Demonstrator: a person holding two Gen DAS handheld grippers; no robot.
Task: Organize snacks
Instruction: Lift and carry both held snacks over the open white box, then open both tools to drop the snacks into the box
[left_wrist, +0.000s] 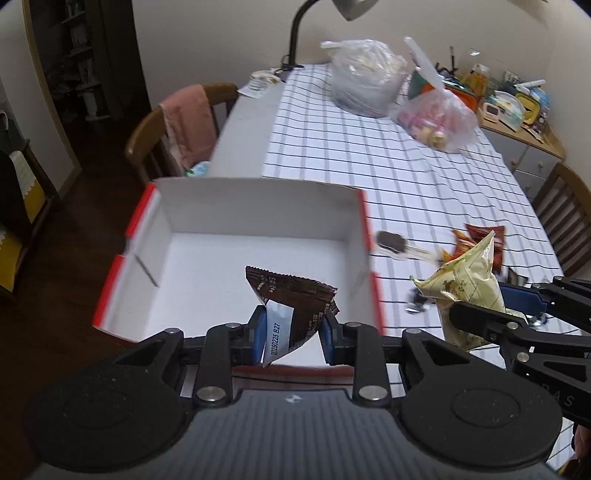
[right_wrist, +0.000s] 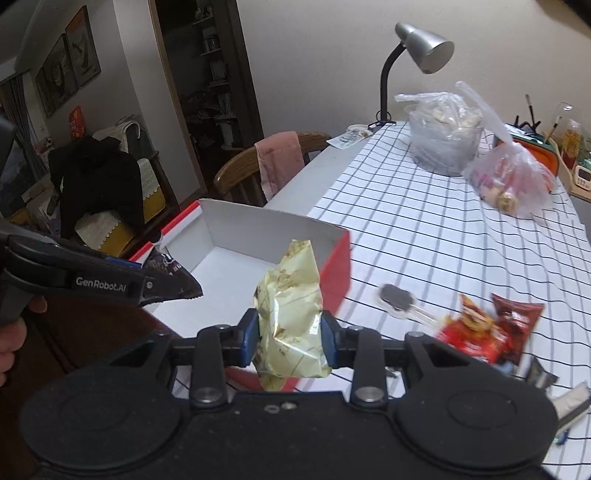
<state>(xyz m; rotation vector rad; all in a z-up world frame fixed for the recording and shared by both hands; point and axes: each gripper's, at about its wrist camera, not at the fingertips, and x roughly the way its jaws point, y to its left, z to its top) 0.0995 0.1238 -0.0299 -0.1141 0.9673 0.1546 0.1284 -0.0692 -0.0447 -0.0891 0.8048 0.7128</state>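
Observation:
My left gripper (left_wrist: 293, 334) is shut on a dark brown snack packet (left_wrist: 295, 299) and holds it over the near side of an open box (left_wrist: 258, 206) with red outer walls and a white inside. My right gripper (right_wrist: 290, 332) is shut on a pale yellow-green snack bag (right_wrist: 290, 314), just right of the box (right_wrist: 258, 229). The same bag (left_wrist: 469, 284) shows at the right of the left wrist view, and the brown packet (right_wrist: 173, 277) at the left of the right wrist view. Nothing lies inside the box.
On the checked tablecloth (right_wrist: 424, 229) to the right lie a small dark wrapped snack (right_wrist: 397, 297) and red and brown snack packets (right_wrist: 487, 328). Two clear plastic bags (right_wrist: 443, 133) and a desk lamp (right_wrist: 421, 48) stand at the far end. A wooden chair (right_wrist: 266, 166) with pink cloth stands left.

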